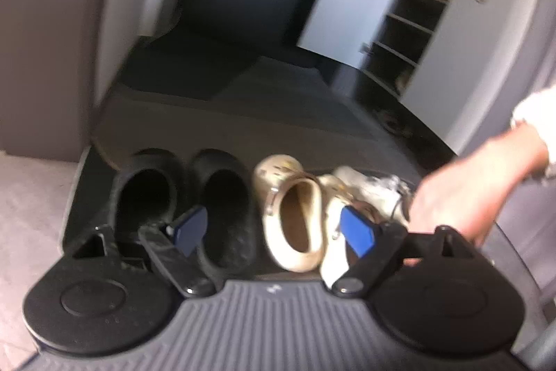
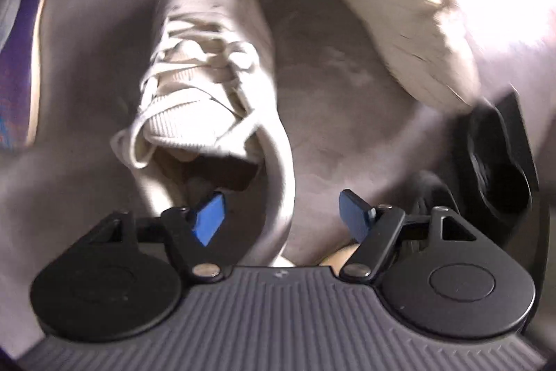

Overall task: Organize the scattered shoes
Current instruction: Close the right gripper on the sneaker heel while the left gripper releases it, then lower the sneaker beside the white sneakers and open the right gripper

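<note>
Left wrist view: left gripper (image 1: 274,226) hovering, jaws standing wide, gripping nothing. Black clogs (image 1: 184,207) sitting at 10 o'clock of gap, cream clog (image 1: 295,218) lying just past gap at 12 o'clock, all lined on dark mat (image 1: 243,113). Hand (image 1: 469,190) reaching in at 3 o'clock.

Right wrist view: right gripper (image 2: 281,218) pointing down at carpet (image 2: 333,86), jaws partly open, holding nothing. White sneaker (image 2: 208,65) lying at 11 o'clock, its heel rim sitting between jaws, left pad (image 2: 208,219) over its opening.

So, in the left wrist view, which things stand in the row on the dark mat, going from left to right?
Left black clog → right black clog → cream clog → the person's hand. The pale shoes between the cream clog and the hand overlap too much to place.
</note>
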Demonstrator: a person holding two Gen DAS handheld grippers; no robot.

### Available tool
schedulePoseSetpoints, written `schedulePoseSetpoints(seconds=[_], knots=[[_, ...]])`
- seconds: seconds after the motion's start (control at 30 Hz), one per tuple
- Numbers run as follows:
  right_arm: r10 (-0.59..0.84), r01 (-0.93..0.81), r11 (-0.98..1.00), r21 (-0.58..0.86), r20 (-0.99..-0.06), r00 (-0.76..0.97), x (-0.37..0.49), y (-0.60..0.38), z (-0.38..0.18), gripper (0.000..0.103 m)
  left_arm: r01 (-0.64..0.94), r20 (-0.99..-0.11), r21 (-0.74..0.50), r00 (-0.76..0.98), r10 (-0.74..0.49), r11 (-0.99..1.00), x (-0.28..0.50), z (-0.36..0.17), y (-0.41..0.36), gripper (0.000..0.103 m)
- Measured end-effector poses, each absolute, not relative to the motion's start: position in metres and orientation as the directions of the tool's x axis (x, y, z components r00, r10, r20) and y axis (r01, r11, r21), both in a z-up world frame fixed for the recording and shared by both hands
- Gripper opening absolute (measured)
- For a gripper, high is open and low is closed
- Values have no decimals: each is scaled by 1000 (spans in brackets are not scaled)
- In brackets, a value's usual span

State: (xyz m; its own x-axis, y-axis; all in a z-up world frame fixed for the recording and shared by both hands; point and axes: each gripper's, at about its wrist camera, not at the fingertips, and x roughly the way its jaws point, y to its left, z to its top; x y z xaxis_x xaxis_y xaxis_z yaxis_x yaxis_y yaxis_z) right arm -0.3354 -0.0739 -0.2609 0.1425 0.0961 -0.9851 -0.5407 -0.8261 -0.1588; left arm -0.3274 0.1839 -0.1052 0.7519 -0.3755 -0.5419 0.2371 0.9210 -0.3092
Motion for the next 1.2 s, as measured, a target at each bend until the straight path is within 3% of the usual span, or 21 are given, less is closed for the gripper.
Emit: schedulePoseSetpoints(seconds=[0.17,0.27,0.37,0.53,0.7,0.8,0.97,1.2], knots=[[91,-509,-851,-133,-990,107,-343,-65,-281,62,199,-531,-312,775,-344,929,-328,-95,195,85],[48,-562,-823,-87,-995,85,-337,-68,-288,31,201,-523,-315,779,-347,928,-326,-95,192,85],[56,-634,-770,-74,-997,48,-330,-74,-284,27,202,-525,-322,775,-352,925,-322,-97,190,85],[51,-866,-496,61,-994,-100,-314,-89,-268,25,207,-528,-341,765,-369,917,-316,-105,187,85],[165,-968,-52,244,-954,-249,-303,-133,-245,21,217,-518,-337,770,-373,916,-307,-108,183,85],[253,-921,196,337,-925,-284,-299,-157,-244,21,209,-509,-349,777,-372,914,-301,-107,182,85],[484,-656,570,495,-847,-218,-301,-200,-244,21,179,-497,-369,792,-356,912,-295,-107,183,85],[547,-453,750,482,-837,15,-313,-178,-265,21,174,-496,-380,791,-358,909,-296,-107,175,84]])
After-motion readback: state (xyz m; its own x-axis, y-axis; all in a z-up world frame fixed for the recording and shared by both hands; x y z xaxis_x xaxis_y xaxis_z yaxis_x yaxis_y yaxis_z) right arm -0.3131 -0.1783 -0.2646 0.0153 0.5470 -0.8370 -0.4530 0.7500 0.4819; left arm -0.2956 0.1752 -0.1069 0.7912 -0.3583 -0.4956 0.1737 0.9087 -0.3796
